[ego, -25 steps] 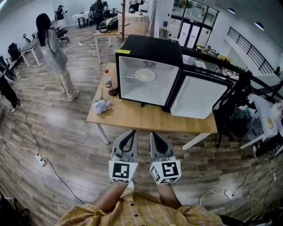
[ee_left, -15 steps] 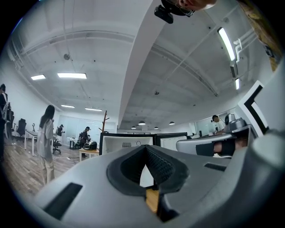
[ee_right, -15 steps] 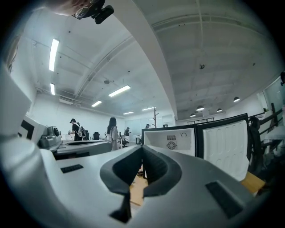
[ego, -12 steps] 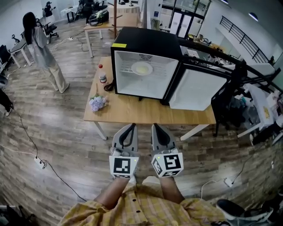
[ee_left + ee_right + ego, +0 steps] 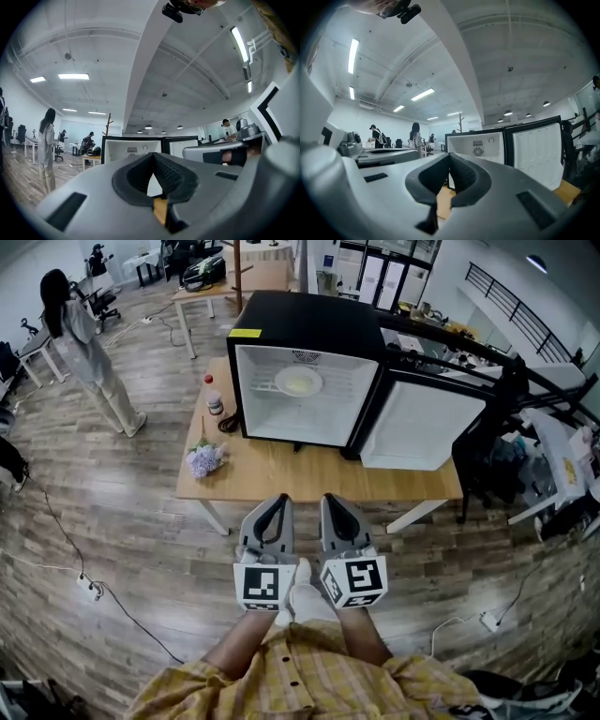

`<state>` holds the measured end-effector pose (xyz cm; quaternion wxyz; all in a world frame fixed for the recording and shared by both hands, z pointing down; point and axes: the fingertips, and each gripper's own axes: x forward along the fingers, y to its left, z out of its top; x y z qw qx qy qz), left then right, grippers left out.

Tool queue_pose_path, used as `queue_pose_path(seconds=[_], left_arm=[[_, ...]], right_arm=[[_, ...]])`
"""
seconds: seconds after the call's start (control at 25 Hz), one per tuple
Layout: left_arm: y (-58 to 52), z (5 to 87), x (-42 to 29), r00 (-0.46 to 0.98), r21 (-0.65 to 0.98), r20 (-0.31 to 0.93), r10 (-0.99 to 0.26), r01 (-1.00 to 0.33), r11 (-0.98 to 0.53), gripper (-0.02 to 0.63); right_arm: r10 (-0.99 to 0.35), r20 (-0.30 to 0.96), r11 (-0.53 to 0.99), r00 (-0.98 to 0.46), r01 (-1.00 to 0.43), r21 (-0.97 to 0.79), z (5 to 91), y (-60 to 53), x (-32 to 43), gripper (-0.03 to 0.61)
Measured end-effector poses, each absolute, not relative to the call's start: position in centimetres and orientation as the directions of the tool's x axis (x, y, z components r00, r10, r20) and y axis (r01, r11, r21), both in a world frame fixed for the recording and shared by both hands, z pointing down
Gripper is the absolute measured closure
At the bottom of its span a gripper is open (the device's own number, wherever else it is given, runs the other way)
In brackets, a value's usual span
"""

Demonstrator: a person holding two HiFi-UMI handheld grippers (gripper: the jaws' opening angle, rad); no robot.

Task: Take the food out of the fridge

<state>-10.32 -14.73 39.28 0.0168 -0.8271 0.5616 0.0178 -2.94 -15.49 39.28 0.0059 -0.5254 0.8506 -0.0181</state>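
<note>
A black mini fridge (image 5: pixel 309 326) stands on a wooden table (image 5: pixel 309 482) with its door (image 5: pixel 422 425) swung open to the right. On its shelf sits a white plate of pale food (image 5: pixel 298 382). My left gripper (image 5: pixel 273 508) and right gripper (image 5: pixel 337 506) are held side by side in front of the table's near edge, short of the fridge, both shut and empty. The left gripper (image 5: pixel 153 157) view shows the open fridge (image 5: pixel 131 150) beyond its jaws. In the right gripper (image 5: pixel 450 157) view, the fridge (image 5: pixel 480 146) and its door (image 5: pixel 536 150) lie ahead.
A bunch of pale purple flowers (image 5: pixel 206 461) and a red-capped bottle (image 5: pixel 215 401) are on the table's left end. A person (image 5: pixel 82 345) stands on the wood floor at the far left. A power strip (image 5: pixel 92 589) and cables lie on the floor; dark racks (image 5: pixel 525 418) crowd the right.
Both grippers have moved forward toward the table, and the fridge now looks nearer. Their jaws have stayed shut. The person at the left has shifted slightly.
</note>
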Motion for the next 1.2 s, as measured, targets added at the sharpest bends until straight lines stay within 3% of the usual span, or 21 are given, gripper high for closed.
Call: queue_pose_path(seconds=[1.2], left_arm=[[-34.8,40.7,-8.8,0.316,0.029,-0.017,-0.948,-0.948,-0.317,0.605]], right_arm=[[-0.852,0.041,0.519,-0.521,-0.853,-0.049,40.8,-33.0,-1.1,0.571]])
